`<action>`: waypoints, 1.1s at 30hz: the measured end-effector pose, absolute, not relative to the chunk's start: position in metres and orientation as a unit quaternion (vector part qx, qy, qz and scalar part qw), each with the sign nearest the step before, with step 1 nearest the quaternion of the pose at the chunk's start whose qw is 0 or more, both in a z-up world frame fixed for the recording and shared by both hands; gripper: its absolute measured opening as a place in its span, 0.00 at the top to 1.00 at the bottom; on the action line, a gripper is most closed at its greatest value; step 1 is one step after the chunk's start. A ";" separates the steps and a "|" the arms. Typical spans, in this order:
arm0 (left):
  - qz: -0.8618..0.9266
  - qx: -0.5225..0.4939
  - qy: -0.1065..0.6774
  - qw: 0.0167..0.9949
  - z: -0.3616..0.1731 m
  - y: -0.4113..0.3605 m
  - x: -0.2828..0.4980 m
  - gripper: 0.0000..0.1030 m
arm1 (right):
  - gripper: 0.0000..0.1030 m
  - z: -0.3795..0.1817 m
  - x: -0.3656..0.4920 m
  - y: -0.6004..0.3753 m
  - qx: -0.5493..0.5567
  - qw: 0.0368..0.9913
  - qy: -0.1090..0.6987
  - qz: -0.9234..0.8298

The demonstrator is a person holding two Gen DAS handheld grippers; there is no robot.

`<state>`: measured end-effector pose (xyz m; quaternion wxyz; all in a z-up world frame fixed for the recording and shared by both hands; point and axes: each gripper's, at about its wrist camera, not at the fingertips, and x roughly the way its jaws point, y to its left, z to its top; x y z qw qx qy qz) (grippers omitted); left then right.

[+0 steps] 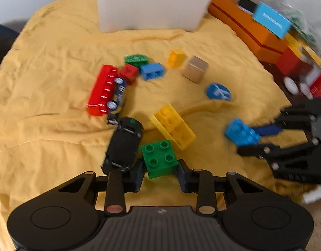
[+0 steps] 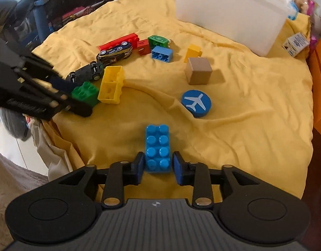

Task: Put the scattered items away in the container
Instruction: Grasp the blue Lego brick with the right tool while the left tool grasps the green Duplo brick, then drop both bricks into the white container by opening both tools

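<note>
Left wrist view shows your left hand-held gripper (image 1: 160,172) set around the green brick (image 1: 159,159), which lies on the yellow blanket (image 1: 55,48) near its front edge. The pads touch both sides of the brick, so I judge it is gripped, with the jaws narrow. The black toy car (image 1: 123,144) lies just beside the left pad; lift straight up so you do not drag it along.

Right wrist view shows your right hand-held gripper (image 2: 156,168) around the near end of the blue brick (image 2: 157,147), which lies near the front edge of the blanket, well apart from the other toys. A thin gap seems to remain at each pad, so I judge the jaws are narrow but not yet pressing. Close them fully on the flat sides before you lift, and keep the brick level.

The white container (image 2: 231,14) stands at the far edge of the blanket; carry both bricks over its rim.
</note>
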<state>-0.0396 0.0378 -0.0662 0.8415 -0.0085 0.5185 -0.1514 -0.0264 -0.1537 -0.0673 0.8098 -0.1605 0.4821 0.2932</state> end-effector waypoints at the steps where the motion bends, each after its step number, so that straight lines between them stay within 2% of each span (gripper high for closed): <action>1: -0.164 -0.005 0.515 0.841 -0.065 0.037 -0.042 0.64 | 0.63 -0.068 -0.026 -0.156 -0.152 0.813 0.482 0.290; 4: -0.173 0.007 0.518 0.838 -0.069 0.034 -0.045 0.63 | 0.64 -0.070 -0.027 -0.159 -0.135 0.818 0.479 0.288; 6: -0.172 0.005 0.519 0.837 -0.071 0.033 -0.043 0.63 | 0.71 -0.070 -0.027 -0.158 -0.145 0.818 0.478 0.285; 9: -0.176 0.017 0.520 0.836 -0.071 0.032 -0.042 0.61 | 0.73 -0.070 -0.029 -0.155 -0.148 0.820 0.479 0.277; 12: -0.185 0.037 0.512 0.838 -0.064 0.029 -0.043 0.65 | 0.74 -0.063 -0.031 -0.153 -0.147 0.825 0.473 0.272; 19: -0.221 0.053 0.449 0.864 -0.003 0.035 -0.026 0.65 | 0.74 -0.024 -0.014 -0.161 -0.121 0.858 0.437 0.242; 25: -0.205 0.065 0.392 0.894 0.038 0.043 0.030 0.65 | 0.74 0.000 0.028 -0.155 -0.133 0.879 0.405 0.215; 33: -0.191 0.098 0.305 0.928 0.103 0.048 0.121 0.65 | 0.74 0.070 0.110 -0.140 -0.157 0.918 0.319 0.178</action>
